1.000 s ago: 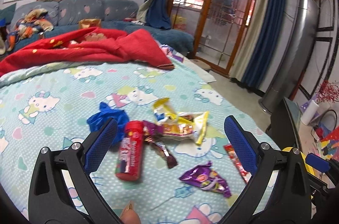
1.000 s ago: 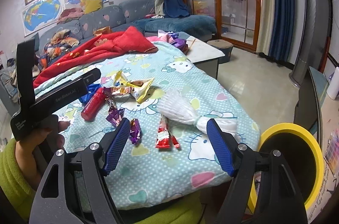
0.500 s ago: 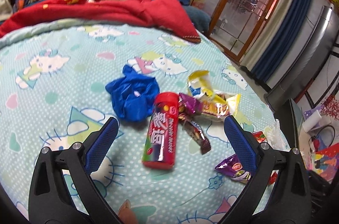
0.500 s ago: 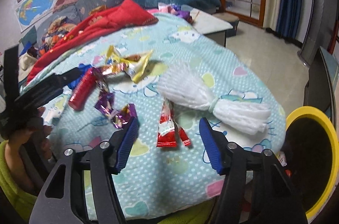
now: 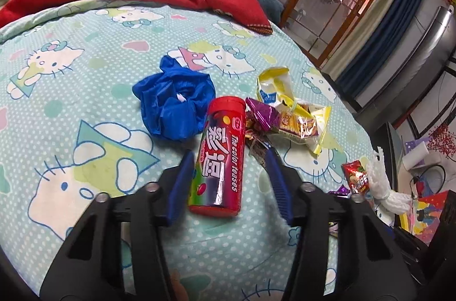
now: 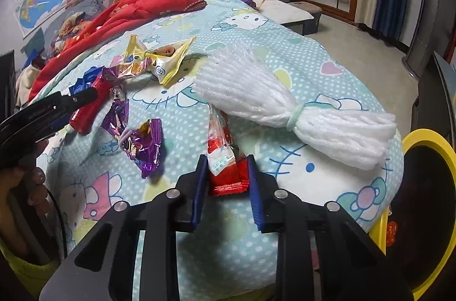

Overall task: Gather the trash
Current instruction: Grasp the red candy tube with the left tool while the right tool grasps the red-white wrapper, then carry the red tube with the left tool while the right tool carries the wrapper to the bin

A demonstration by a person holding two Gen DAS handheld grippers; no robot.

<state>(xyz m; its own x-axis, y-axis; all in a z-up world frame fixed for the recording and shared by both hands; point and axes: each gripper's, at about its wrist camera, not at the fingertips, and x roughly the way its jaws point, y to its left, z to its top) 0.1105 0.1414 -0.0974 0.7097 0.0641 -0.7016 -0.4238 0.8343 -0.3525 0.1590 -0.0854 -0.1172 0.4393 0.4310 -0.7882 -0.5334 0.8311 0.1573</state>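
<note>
The left gripper (image 5: 228, 172) has just been narrowing around the red plastic candy tube (image 5: 221, 158) — its left pad looks to be touching, the right one stands just clear. The right gripper (image 6: 226, 181) has just been closing too, and its pads now sit against the red foil snack wrapper (image 6: 226, 172). Both pieces lie on the cartoon-cat bedspread (image 6: 327, 67), the wrapper just beside the white foam net sleeve (image 6: 270, 98). This looks like the grasping step; next, squeeze firmly, lift, and carry over to the yellow-rimmed bin (image 6: 427, 138) beyond the sleeve.
</note>
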